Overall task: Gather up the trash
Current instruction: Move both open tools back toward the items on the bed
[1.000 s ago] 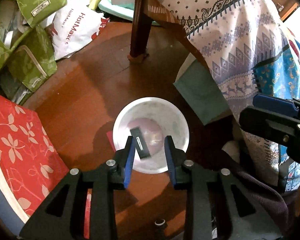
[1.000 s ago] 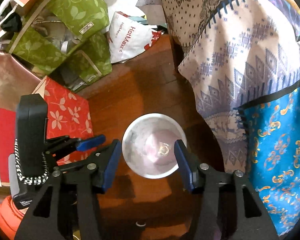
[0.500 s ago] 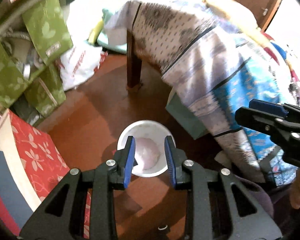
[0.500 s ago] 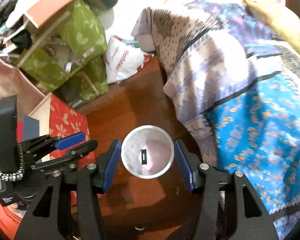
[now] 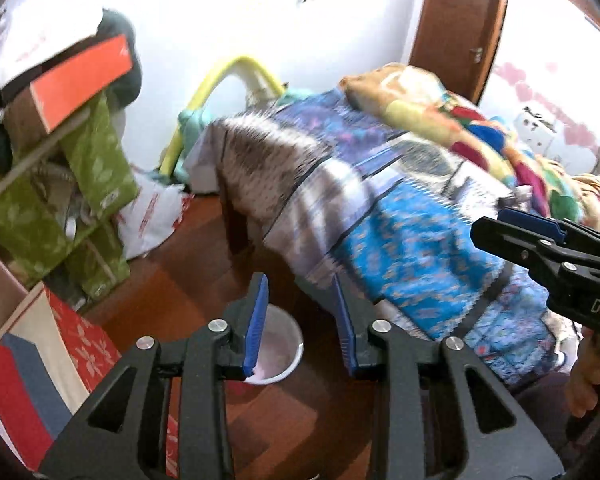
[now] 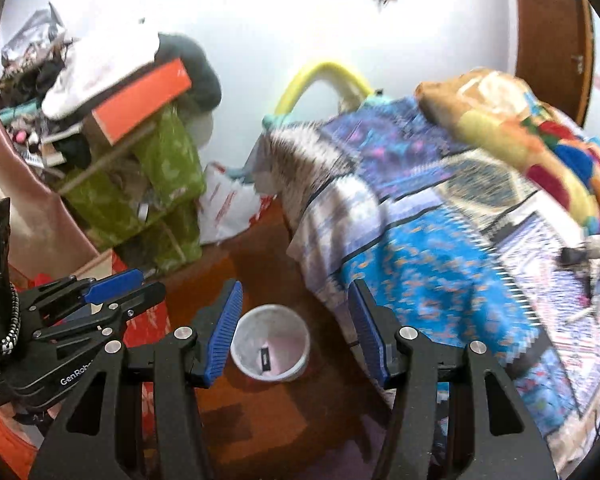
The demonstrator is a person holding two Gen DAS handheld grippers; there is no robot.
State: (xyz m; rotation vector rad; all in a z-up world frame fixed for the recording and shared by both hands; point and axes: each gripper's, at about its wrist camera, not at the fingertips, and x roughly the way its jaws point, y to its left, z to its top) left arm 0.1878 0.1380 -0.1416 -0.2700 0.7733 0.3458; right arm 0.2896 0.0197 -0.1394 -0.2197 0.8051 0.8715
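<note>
Only right view shows the bin (image 6: 271,344) interior (dark scrap (image 6: 264,357)) — left hides it.

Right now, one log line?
left gripper: open, empty | right gripper: open, empty | bin: holds black item

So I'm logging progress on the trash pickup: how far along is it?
One small dark item already lies in the white bin on the floor. Nothing is in hand: the left gripper and right gripper are both open and empty. No further trash stands out in these blurred views.
</note>
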